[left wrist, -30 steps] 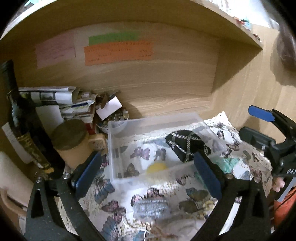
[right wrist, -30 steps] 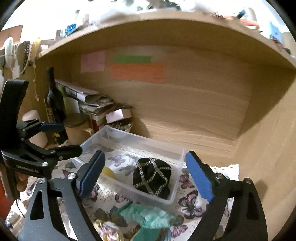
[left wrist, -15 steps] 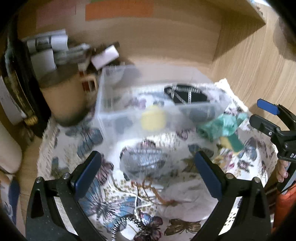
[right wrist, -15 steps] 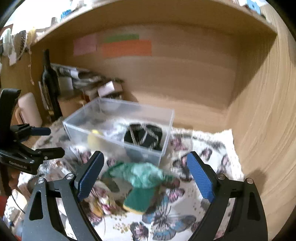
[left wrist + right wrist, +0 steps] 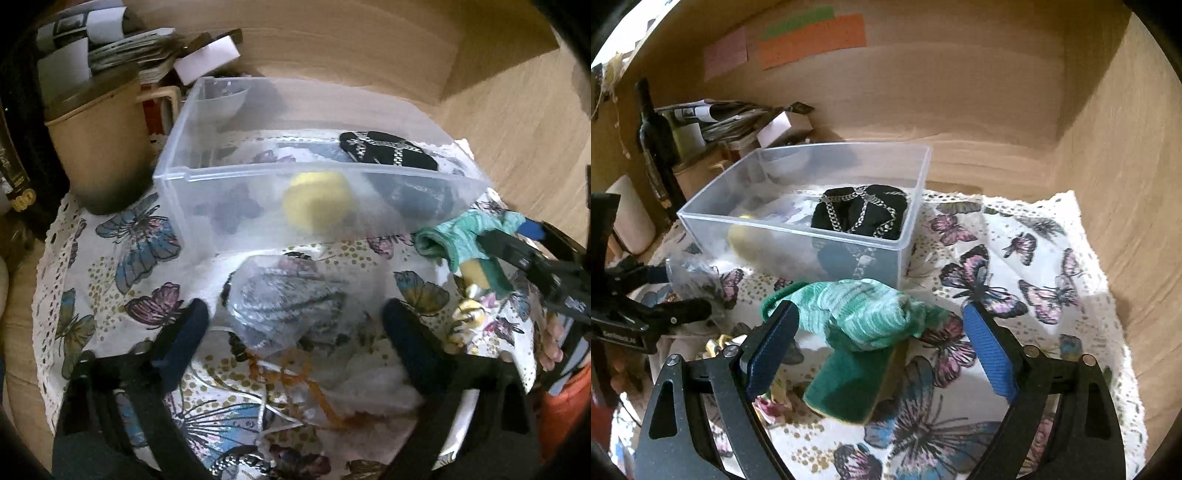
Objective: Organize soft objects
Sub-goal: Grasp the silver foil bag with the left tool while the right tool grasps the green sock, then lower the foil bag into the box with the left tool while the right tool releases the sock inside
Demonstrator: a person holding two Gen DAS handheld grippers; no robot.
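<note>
Your left gripper (image 5: 295,325) has its jaws spread wide and holds nothing; between its blue pads lies a clear plastic bag (image 5: 291,299) with a grey knitted item inside, resting on the butterfly-print cloth (image 5: 122,258); whether the pads touch the bag you cannot tell, since the view is blurred. At 12 o'clock from that bag stands the clear plastic bin (image 5: 258,173), its near wall just beside the bag; inside the bin you can see a yellow sponge (image 5: 317,205) toward the front and a black pouch with silver chains (image 5: 388,151) at about 1 o'clock from it. At 10 o'clock from the bin, in the left wrist view, sits a tan lidded mug (image 5: 99,136), with a stack of papers (image 5: 107,40) behind it.

Your right gripper (image 5: 882,339) is also wide open and empty; between its pads lies a green and white knitted sock (image 5: 864,314), draped over the upper end of a green scouring sponge (image 5: 849,387); the left pad sits just beside the sock's edge. The bin (image 5: 798,236) is at 12 o'clock from the sock, very near it. In the right wrist view the dark bottle (image 5: 653,140) stands at 10 o'clock from the bin, and coloured paper notes (image 5: 812,40) are stuck on the wooden back wall.
</note>
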